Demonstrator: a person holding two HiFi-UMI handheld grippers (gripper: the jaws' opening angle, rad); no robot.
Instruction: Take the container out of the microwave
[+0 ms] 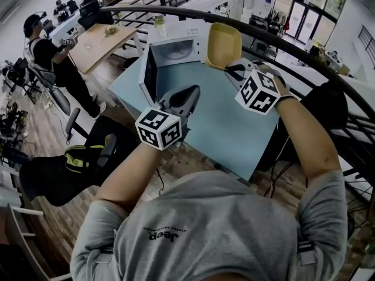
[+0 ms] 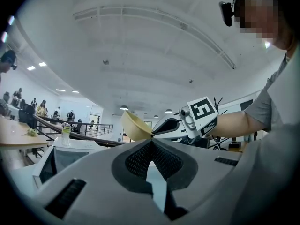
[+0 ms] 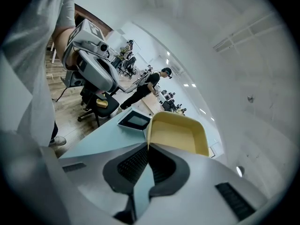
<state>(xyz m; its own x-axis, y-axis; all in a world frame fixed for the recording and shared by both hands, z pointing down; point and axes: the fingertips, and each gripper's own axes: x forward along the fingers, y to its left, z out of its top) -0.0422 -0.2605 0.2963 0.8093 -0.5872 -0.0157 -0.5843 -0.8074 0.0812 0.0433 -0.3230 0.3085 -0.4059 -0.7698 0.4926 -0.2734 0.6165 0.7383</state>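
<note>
The yellow container [image 1: 222, 44] hangs in the air, tilted, to the right of the white microwave [image 1: 176, 50], whose door [image 1: 150, 75] stands open. My right gripper [image 1: 230, 69] is shut on the container's near rim; the right gripper view shows the jaws [image 3: 147, 145] pinching the rim of the container [image 3: 180, 132]. My left gripper [image 1: 190, 92] hovers over the blue table [image 1: 234, 127] in front of the door, shut on nothing. The left gripper view shows its closed tips [image 2: 151, 140], with the container [image 2: 133, 125] and the right gripper [image 2: 171, 125] beyond them.
A bottle [image 1: 159, 25] stands on top of the microwave. A black office chair [image 1: 99, 151] sits at the table's left edge. A person [image 1: 50, 57] stands further left beside a wooden table [image 1: 102, 43]. A dark railing [image 1: 328, 75] curves behind the table.
</note>
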